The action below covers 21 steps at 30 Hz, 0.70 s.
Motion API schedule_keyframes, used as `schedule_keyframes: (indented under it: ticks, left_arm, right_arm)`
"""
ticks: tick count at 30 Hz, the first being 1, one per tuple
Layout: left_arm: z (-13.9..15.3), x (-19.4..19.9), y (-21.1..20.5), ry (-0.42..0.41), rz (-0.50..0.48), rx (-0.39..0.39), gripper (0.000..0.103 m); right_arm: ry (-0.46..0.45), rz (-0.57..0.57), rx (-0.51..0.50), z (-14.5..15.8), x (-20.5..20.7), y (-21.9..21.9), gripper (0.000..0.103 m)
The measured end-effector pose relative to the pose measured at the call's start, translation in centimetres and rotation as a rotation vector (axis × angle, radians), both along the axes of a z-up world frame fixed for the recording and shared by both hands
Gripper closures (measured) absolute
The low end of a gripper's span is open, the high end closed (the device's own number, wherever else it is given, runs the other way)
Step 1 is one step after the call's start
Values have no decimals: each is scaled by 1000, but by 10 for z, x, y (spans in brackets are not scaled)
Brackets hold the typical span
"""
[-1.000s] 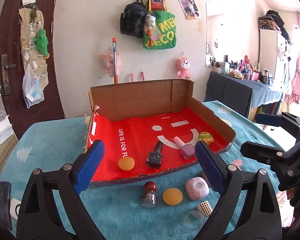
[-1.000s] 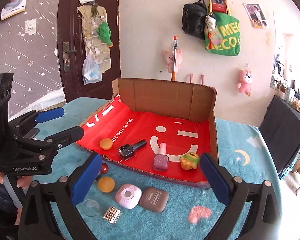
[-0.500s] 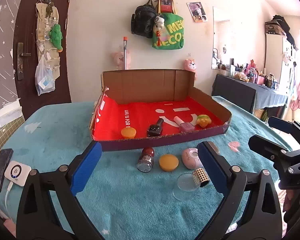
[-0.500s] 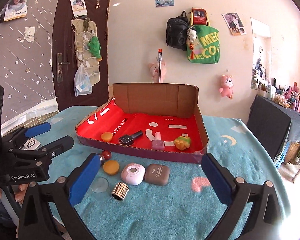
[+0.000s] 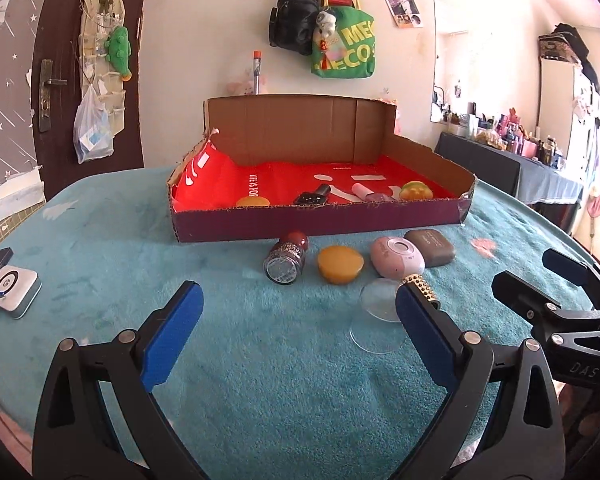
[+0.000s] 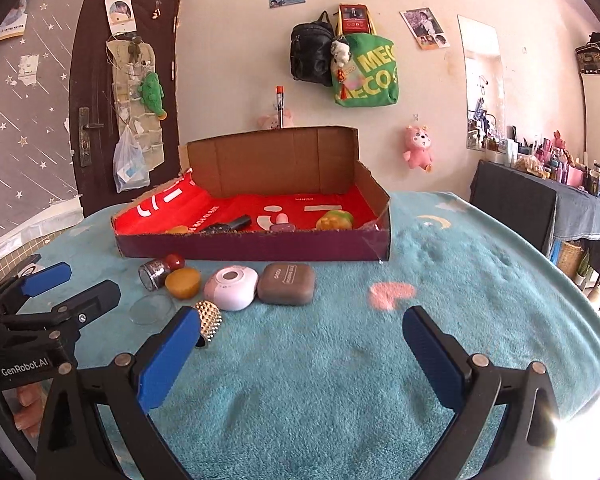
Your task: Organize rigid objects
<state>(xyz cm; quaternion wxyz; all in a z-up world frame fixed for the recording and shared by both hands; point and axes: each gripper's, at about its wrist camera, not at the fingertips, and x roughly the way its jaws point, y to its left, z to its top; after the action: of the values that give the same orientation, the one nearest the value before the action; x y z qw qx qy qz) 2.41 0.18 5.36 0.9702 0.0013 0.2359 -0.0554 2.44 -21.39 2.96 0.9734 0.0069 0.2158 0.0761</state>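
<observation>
A cardboard box (image 5: 320, 222) lined in red holds an orange disc, two nail polish bottles and a yellow-green toy. In front of it on the teal cloth lie a glitter bottle (image 5: 284, 260) with a red cap, an orange disc (image 5: 340, 264), a pink oval case (image 5: 396, 258), a brown case (image 6: 286, 284), a clear glass lid (image 5: 376, 320) and a gold studded cylinder (image 6: 209, 320). My left gripper (image 5: 296, 300) hangs open just short of these items, nothing between its fingers. My right gripper (image 6: 302, 320) is open too, to the right of the cylinder, over bare cloth.
A white charger pad (image 5: 10, 288) and a dark phone lie at the table's left edge. A dark side table (image 6: 540, 204) crowded with bottles stands to the right. Bags hang on the wall behind the box. A hand (image 6: 24, 400) grips the left tool.
Both grippers have sunk toward the table, so the box is now seen from its front wall. The loose items look nearer. Both stay open.
</observation>
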Motion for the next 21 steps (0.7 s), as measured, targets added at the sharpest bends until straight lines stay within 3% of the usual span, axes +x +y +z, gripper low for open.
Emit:
schedule_keyframes:
  ticks: [21]
  left_arm:
    - [-13, -3, 1, -20, 27, -3, 5]
  right_arm:
    - [-10, -23, 5, -19, 2, 1, 0]
